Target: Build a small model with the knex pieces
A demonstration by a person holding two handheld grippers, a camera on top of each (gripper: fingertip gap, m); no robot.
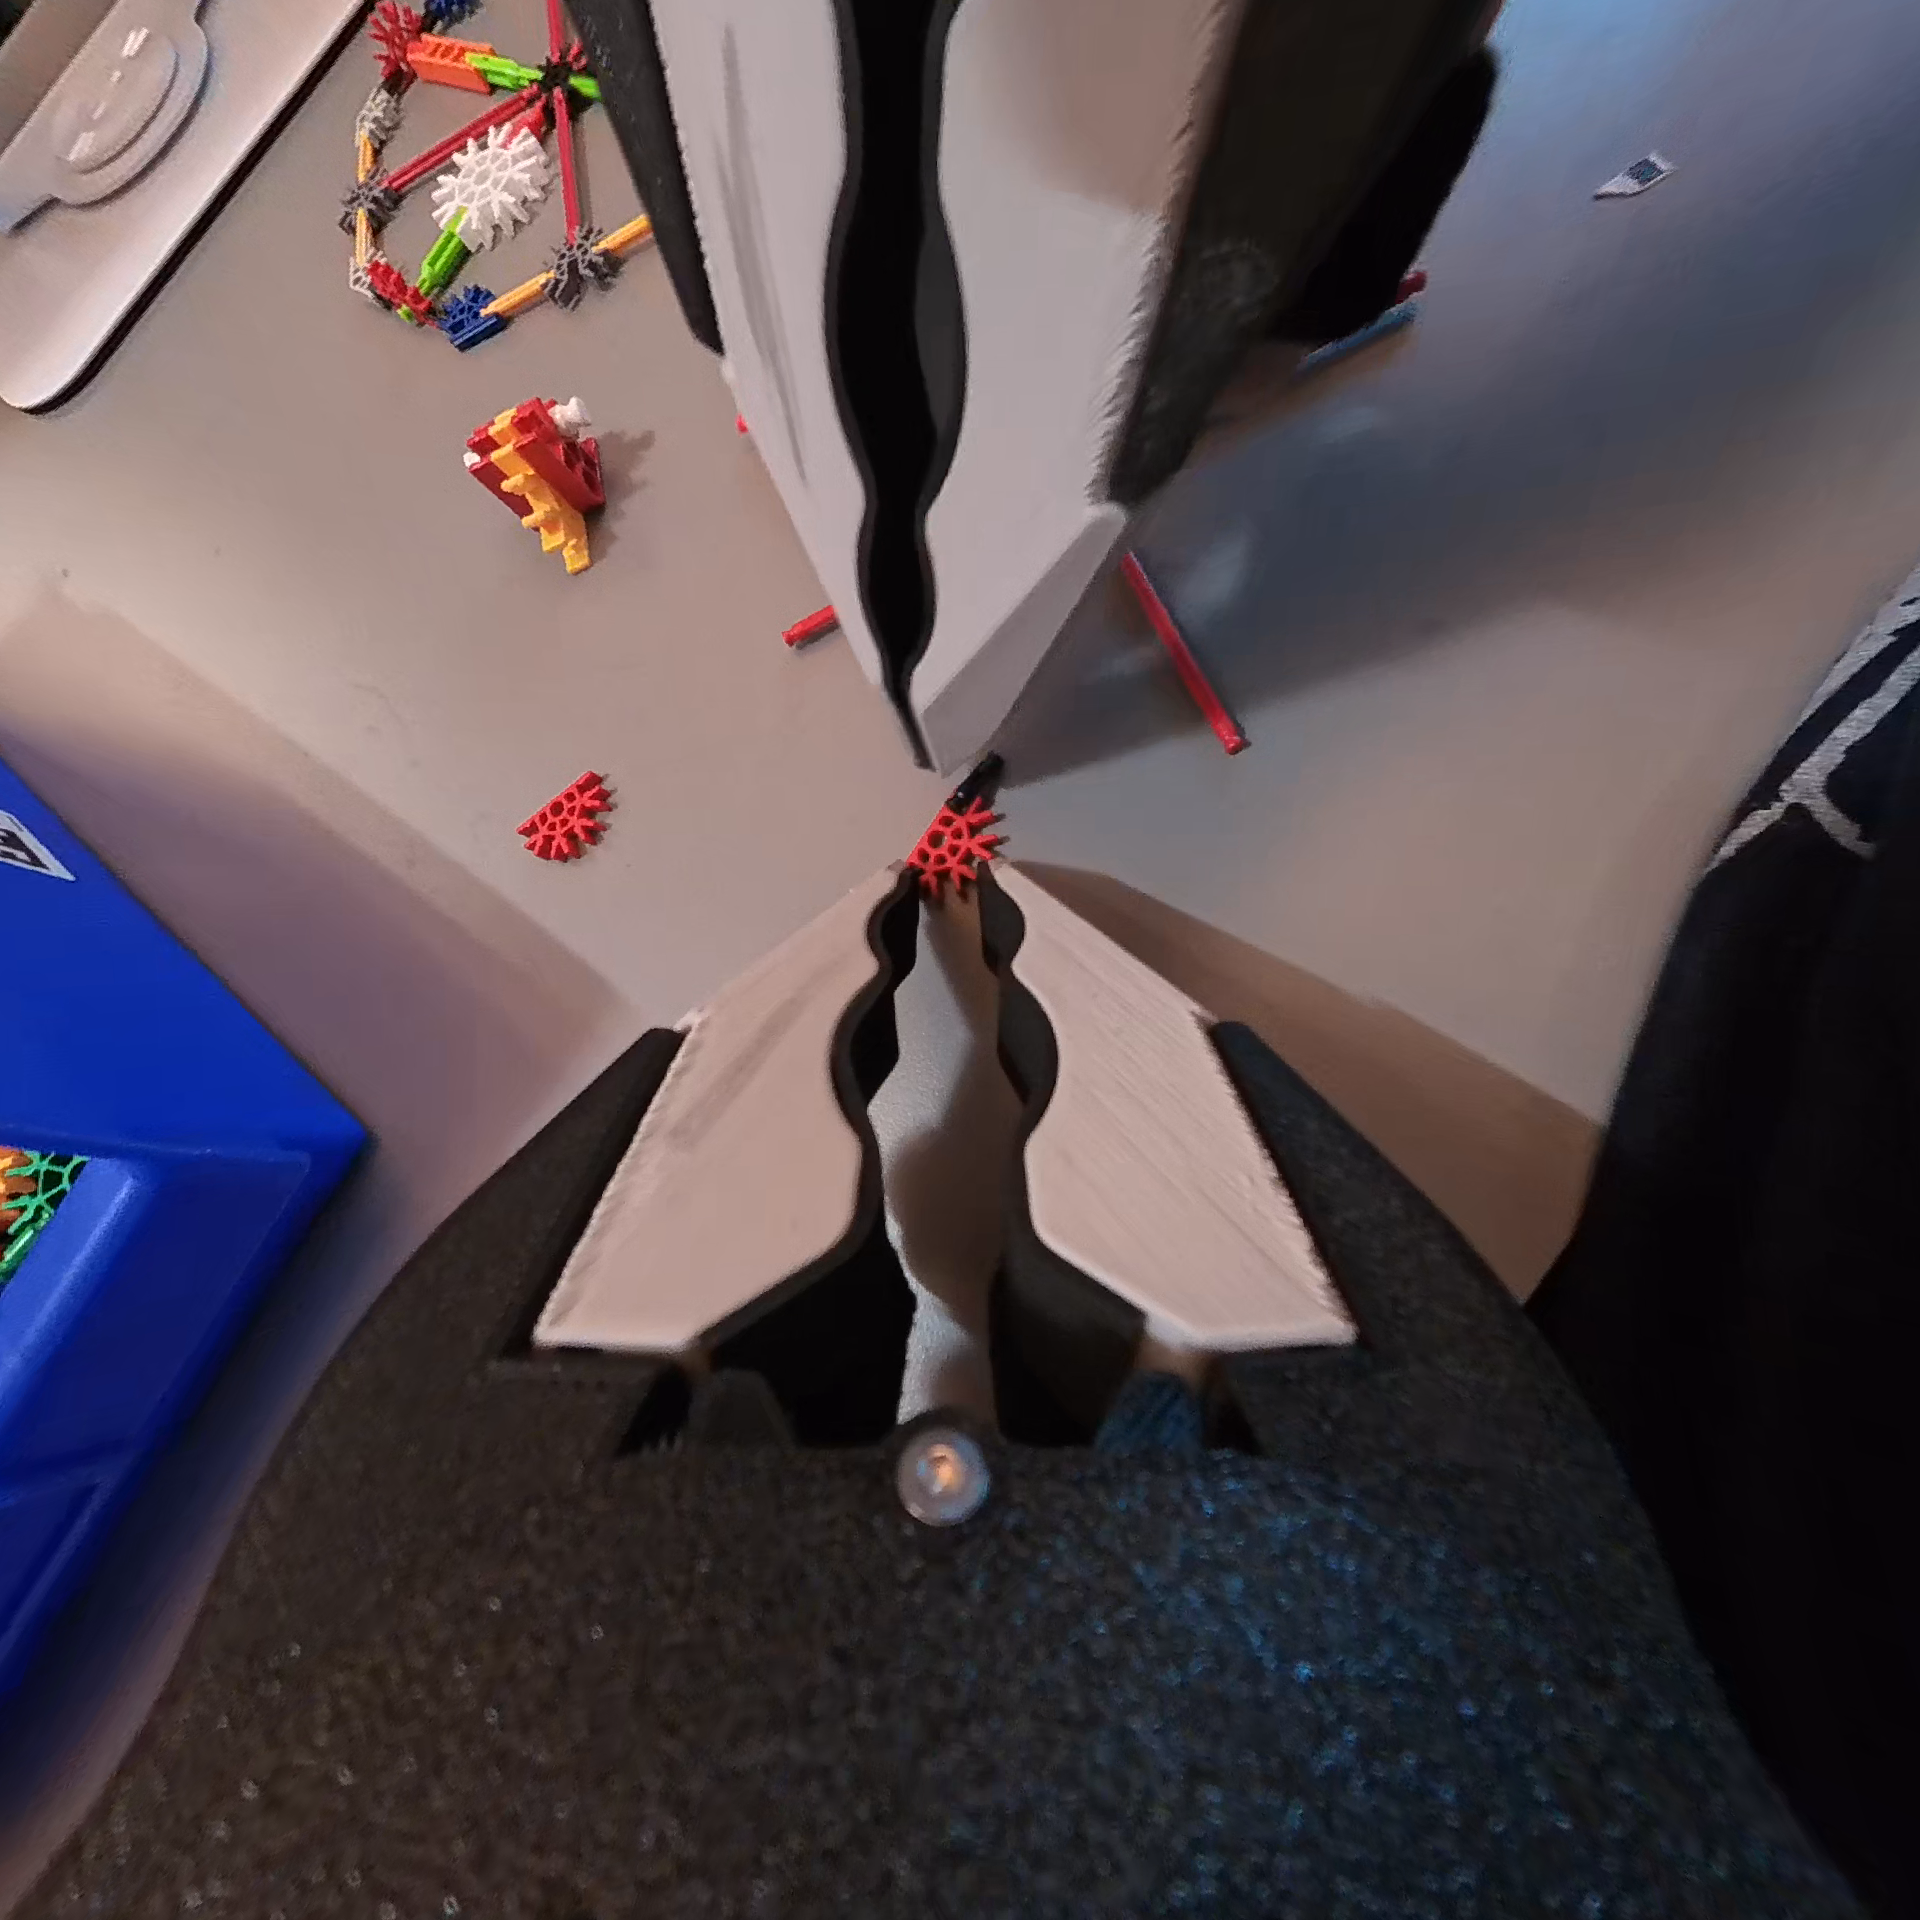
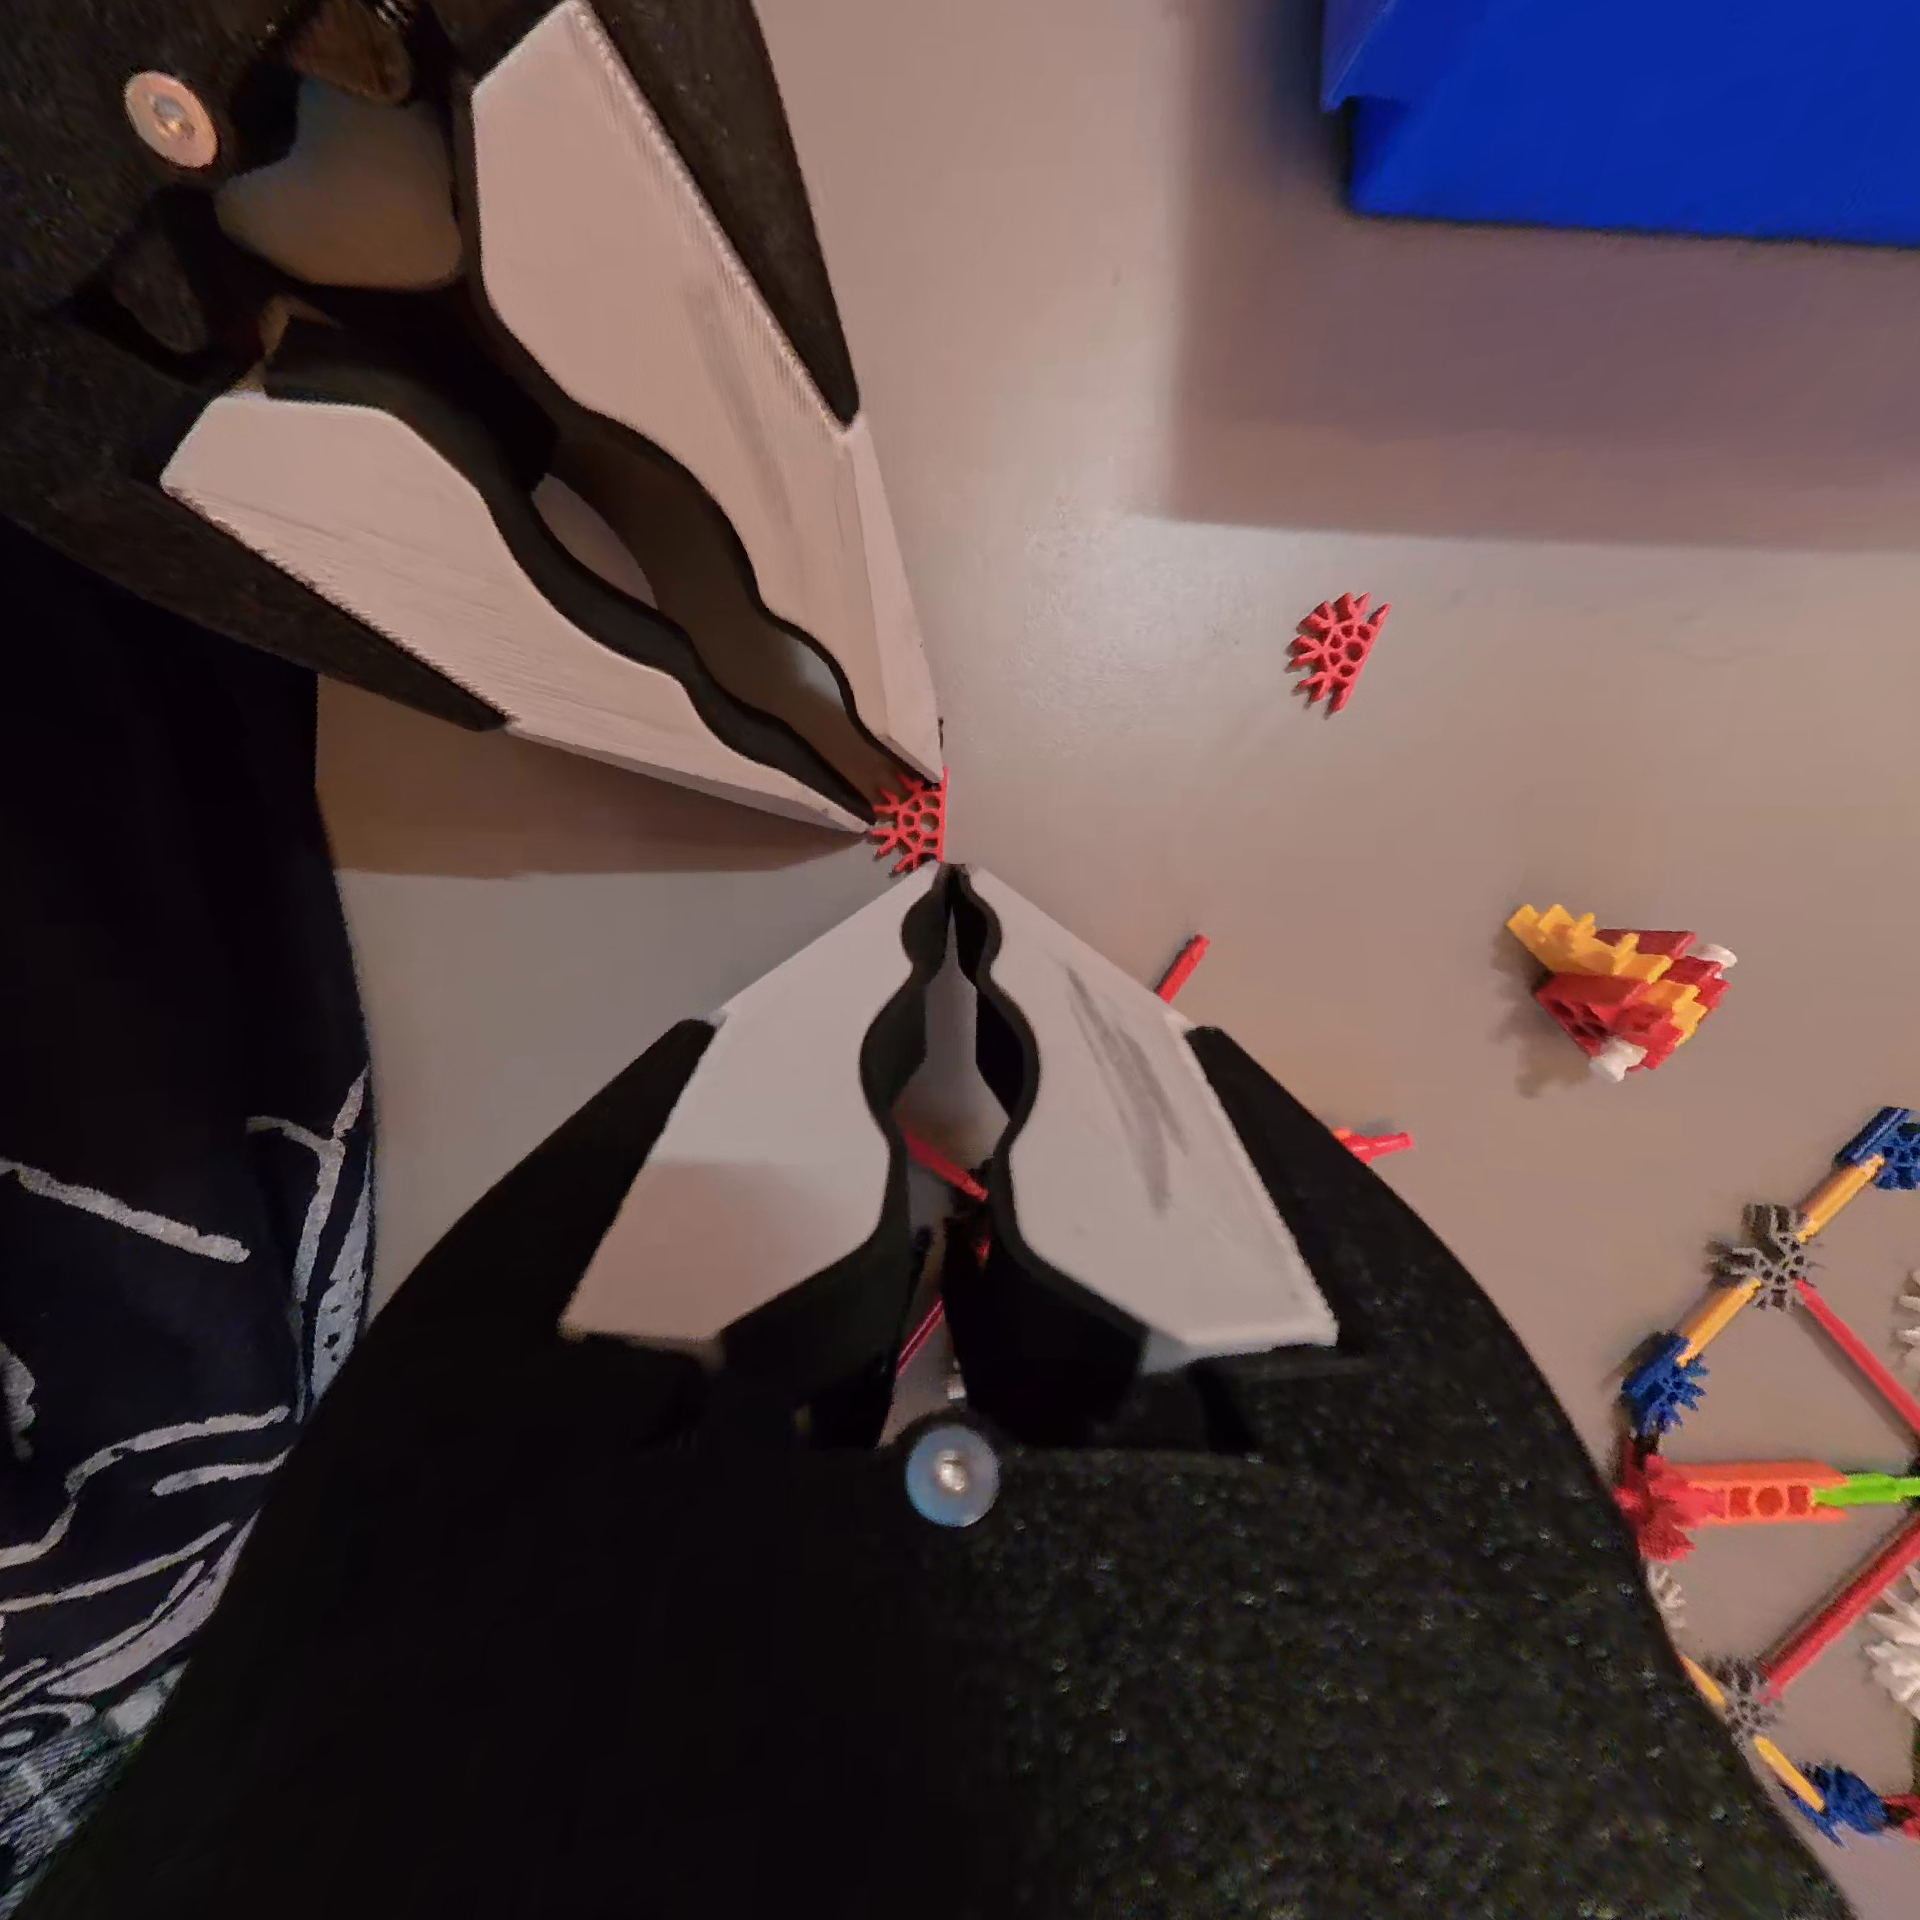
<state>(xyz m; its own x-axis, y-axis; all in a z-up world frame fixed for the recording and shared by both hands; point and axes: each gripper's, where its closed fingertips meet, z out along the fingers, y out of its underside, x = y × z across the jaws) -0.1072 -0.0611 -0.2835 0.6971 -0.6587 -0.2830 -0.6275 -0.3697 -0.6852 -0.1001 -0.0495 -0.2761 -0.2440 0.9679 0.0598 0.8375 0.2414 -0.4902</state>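
Grippers are meeting tip to tip: left gripper (image 1: pixel 951 883) is pinching a red connector (image 1: pixel 954 847) flat above the worktop (image 1: pixel 312 623), right gripper (image 2: pixel 951 883) clenched on a tiny black piece (image 1: pixel 982 774) just beyond it; spare red connector (image 1: pixel 566 818) lying farther off.

Two wide-angle cameras, each mounted just behind a handheld gripper, look forward along its fingers and steeply down onto a grey table (image 1: pixel 312 623). The left wrist view sits close over the left gripper (image 1: pixel 948 883), with the right gripper (image 1: pixel 925 748) entering from the top. The right wrist view faces the opposite way over the right gripper (image 2: pixel 951 878), the left gripper (image 2: pixel 904 805) coming in from upper left. Both views share the meeting fingertips, a loose red connector (image 1: pixel 564 817) (image 2: pixel 1338 649), a stacked red and yellow cluster (image 1: pixel 540 478) (image 2: pixel 1621 987), a rod-and-connector frame (image 1: pixel 468 177) (image 2: pixel 1787 1455) and a blue bin (image 1: pixel 125 1143) (image 2: pixel 1631 114).
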